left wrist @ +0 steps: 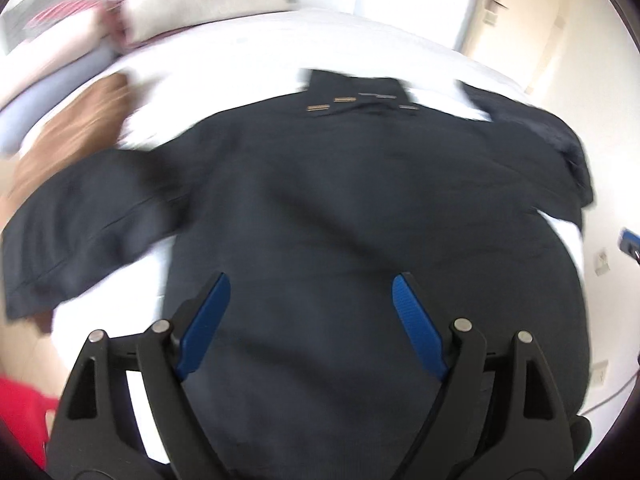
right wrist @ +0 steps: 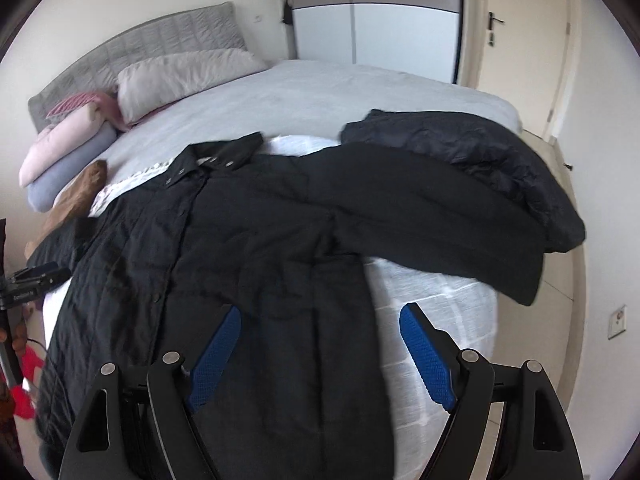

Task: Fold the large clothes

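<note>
- Left gripper (left wrist: 310,296): jaws spread wide, blue pads (left wrist: 206,326) apart with nothing between them, hovering above the body of the dark coat (left wrist: 320,200) without touching it.
- Right gripper (right wrist: 320,330): jaws likewise spread wide, nothing clamped, hanging over the lower part of the same dark coat (right wrist: 248,264) and the bare sheet at its 3 o'clock edge.
- Dark coat: laid flat across the bed (right wrist: 280,92), collar toward 12 o'clock in the left wrist view, one sleeve stretched out to 9 o'clock, the picture heavily blurred.
- In the right wrist view: collar toward 11 o'clock, snap-button front running down toward 7 o'clock, one sleeve reaching toward 3 o'clock.
- Second dark garment (right wrist: 480,152): shinier, crumpled, lying at 1 o'clock on the bed's edge and overlapping the end of that sleeve.
- Pillows (right wrist: 180,76) at 10 o'clock against a grey headboard (right wrist: 140,40); a brown fabric item (right wrist: 80,192) at 9 o'clock beside the coat.
- Wardrobe (right wrist: 376,12) at 12 o'clock, a closed door (right wrist: 520,40) at 1 o'clock.
</note>
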### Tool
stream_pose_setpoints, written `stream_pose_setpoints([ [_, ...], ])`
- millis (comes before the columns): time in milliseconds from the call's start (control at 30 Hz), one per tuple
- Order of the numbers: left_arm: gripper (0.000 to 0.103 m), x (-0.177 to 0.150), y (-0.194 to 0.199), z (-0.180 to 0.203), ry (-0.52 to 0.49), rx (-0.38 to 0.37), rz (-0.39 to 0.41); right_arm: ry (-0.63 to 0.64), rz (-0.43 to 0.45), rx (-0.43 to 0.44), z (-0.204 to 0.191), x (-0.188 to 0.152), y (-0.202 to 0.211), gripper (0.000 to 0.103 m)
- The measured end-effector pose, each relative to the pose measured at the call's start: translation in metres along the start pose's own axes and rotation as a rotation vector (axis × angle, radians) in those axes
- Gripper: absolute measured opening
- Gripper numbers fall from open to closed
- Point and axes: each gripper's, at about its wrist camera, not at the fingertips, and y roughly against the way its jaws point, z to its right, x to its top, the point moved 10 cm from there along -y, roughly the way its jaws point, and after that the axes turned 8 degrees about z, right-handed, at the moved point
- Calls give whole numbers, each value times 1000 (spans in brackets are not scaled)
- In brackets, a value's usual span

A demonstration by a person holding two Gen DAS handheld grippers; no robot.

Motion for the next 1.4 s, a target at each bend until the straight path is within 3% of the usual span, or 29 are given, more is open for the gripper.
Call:
stream_pose_setpoints([
  [200,84,-29,16,-173,269,186,35,48,-35,52,-43,-20,-14,83],
  [333,84,-38,29,-262,382,278,80,58,-51,54,-53,-28,-22,83],
  [433,84,-42,32,-312,420,339,94,36,-63,53,-54,-33,-30,83],
  [600,81,-61,6,-368,515,378,50,-33,-112,61,-54,-47,-47,83],
  [633,71,-63,0,-370,544,367,44,-41,-118,61,-54,-49,-50,83],
  [667,49,-65,-5,-373,580,333,43,-47,-125,59,-54,-51,-52,83],
  [700,43,-66,-6,-372,621,298,49,-47,-132,56,-55,-54,-54,83],
  [733,26,-64,-2,-372,637,304,72,-43,-137,55,-56,-55,-55,83],
  [767,18,-59,2,-369,626,298,104,-37,-143,51,-56,-57,-56,83],
  [800,17,-53,11,-366,612,300,143,-31,-146,48,-56,-58,-57,83],
  [867,15,-47,29,-370,605,380,197,-20,-150,37,-55,-60,-58,83],
  [933,14,-49,36,-385,617,491,187,-20,-151,30,-53,-61,-58,83],
  [1000,14,-51,23,-389,643,505,126,-32,-151,33,-51,-61,-58,83],
  [1100,22,-40,23,-385,644,441,168,-41,-144,39,-47,-61,-57,83],
  [1167,50,-38,36,-385,687,386,236,-39,-139,43,-44,-62,-53,83],
  [1233,61,-42,51,-389,723,361,281,-38,-136,39,-40,-63,-50,83],
  [1400,63,-64,46,-391,816,317,253,-63,-111,58,-42,-60,-48,83],
])
